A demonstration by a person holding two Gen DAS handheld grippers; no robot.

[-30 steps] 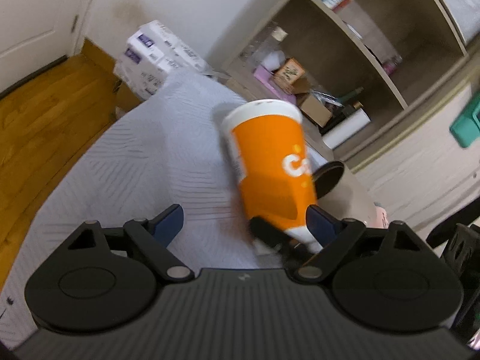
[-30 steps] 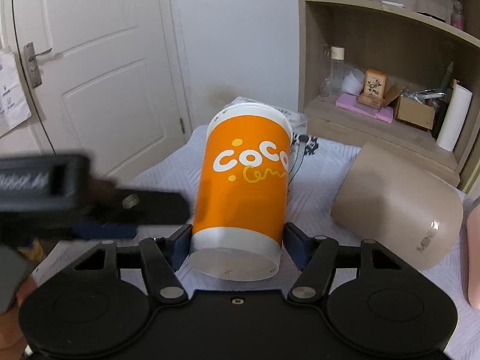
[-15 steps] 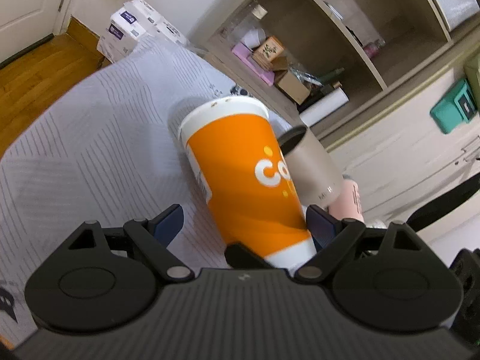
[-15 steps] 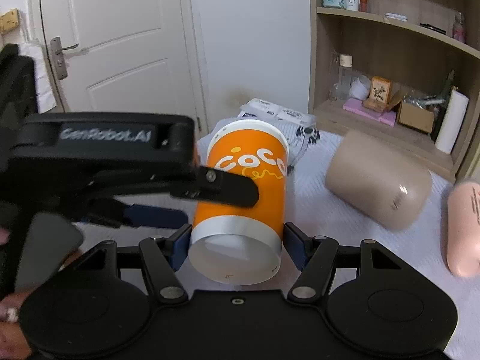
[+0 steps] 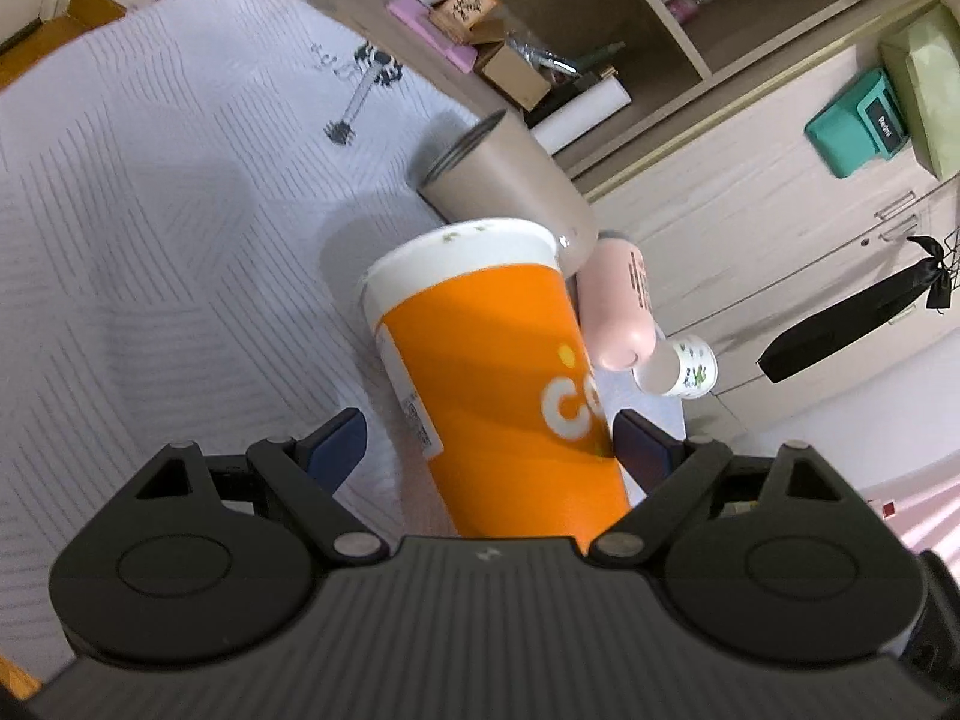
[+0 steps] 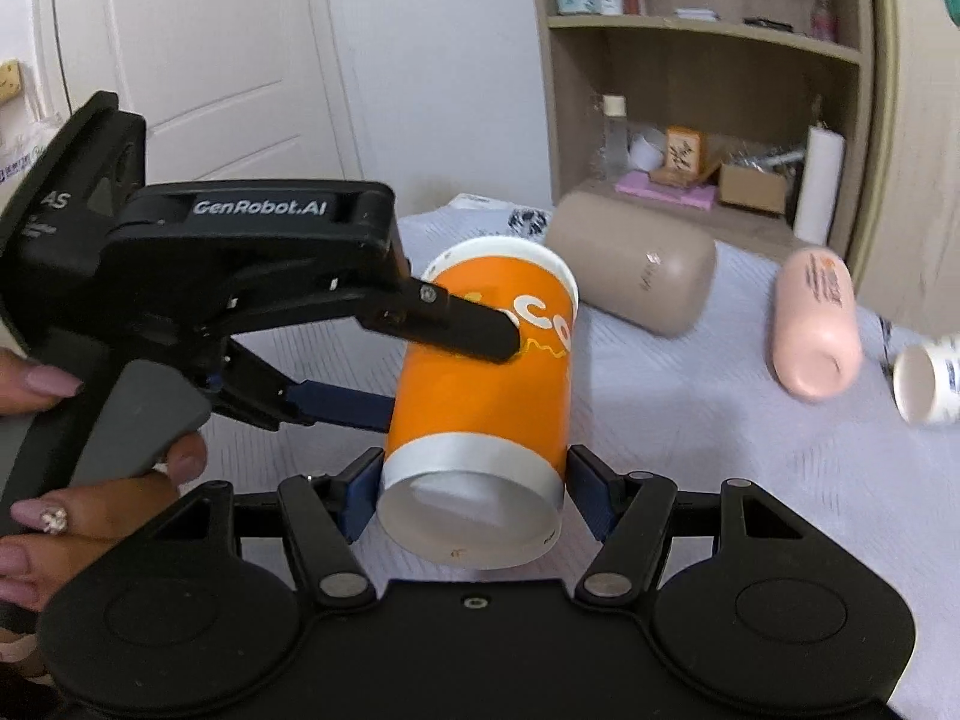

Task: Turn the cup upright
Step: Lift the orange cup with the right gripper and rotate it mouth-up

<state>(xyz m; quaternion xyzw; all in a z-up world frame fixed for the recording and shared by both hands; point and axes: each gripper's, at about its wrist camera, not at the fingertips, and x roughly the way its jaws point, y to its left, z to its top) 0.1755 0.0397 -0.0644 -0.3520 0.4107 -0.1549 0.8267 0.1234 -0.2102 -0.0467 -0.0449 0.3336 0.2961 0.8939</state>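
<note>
White quilted bedcover (image 5: 150, 228) fills most of both views, wooden shelf unit (image 6: 708, 90) behind it. Left gripper (image 6: 450, 372) comes in from the side in the right wrist view, jaws spread wide around the cup's upper body; one black finger lies across the print, the blue-padded one reaches the cup's side, contact unclear. Right gripper (image 6: 474, 492) is clenched on the orange cup (image 6: 486, 384), blue pads pressed on the white band at its narrow end. Cup is lifted off the bedcover, tilted, wide white rim pointing away from the right wrist camera, recessed base facing it. Cup is tall paper, orange with white "CO" lettering (image 5: 570, 408), white rim band, printed label down one side. Beige tumbler (image 6: 636, 282) lies on its side just behind. Pink bottle (image 6: 816, 324) lies beside it. Small white cup (image 6: 927, 384) lies tipped near the edge.
</note>
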